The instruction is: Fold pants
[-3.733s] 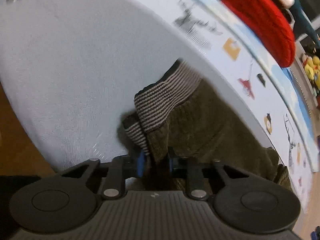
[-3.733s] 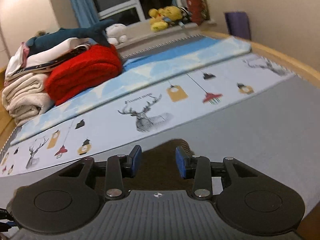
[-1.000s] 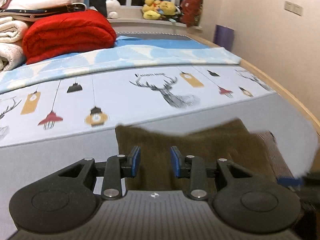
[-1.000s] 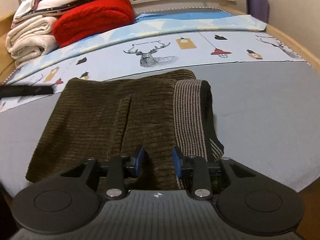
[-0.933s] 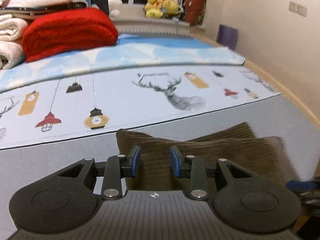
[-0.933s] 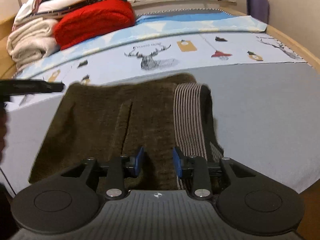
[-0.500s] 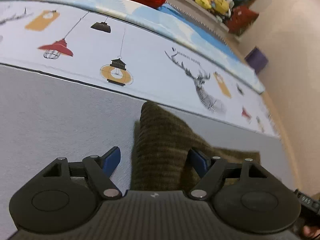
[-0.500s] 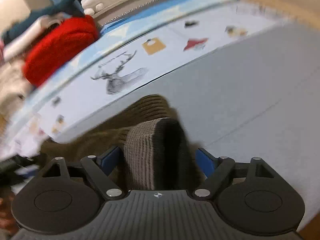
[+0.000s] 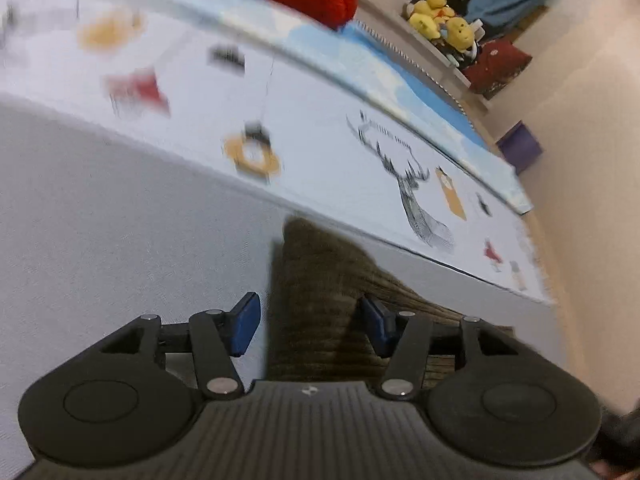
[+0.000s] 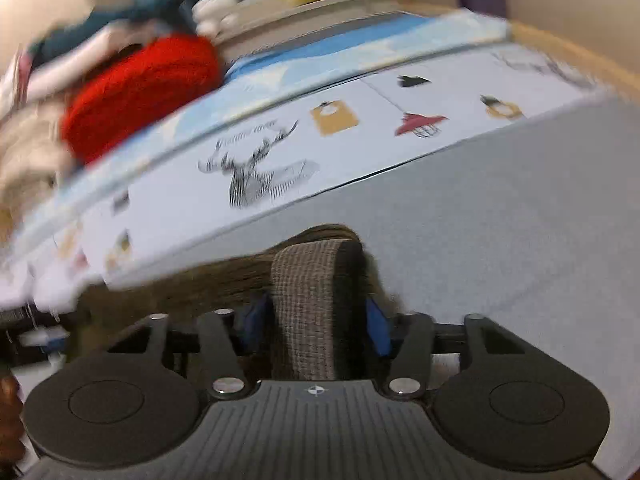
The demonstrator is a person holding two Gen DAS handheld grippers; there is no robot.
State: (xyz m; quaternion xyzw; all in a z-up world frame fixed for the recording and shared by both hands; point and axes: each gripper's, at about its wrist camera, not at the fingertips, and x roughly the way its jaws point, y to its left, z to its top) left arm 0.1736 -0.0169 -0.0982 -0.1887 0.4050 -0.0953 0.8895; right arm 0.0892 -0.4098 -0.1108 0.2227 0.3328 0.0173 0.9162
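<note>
The olive-brown corduroy pants [image 9: 320, 280] lie folded on the grey sheet [image 9: 120, 220]. My left gripper [image 9: 310, 324] is open, its blue pads on either side of the pants' left folded edge. In the right wrist view, the pants' striped waistband [image 10: 316, 300] stands up as a fold between the fingers of my right gripper [image 10: 314, 320]. That gripper is open, with the pads [image 10: 376, 324] close to the fabric on both sides. The rest of the pants [image 10: 200, 280] stretches off to the left.
A white blanket with deer and lantern prints [image 9: 400, 184] lies beyond the pants, with a blue blanket behind it. A red blanket [image 10: 140, 92] and folded bedding sit at the back left. Plush toys [image 9: 444, 20] sit on a shelf. The bed's wooden edge [image 10: 580, 64] runs along the right.
Both grippers opened from nearly shut about a second ago, dropped low over the pants, and have since narrowed slightly around the fabric. Both views are blurred by motion.
</note>
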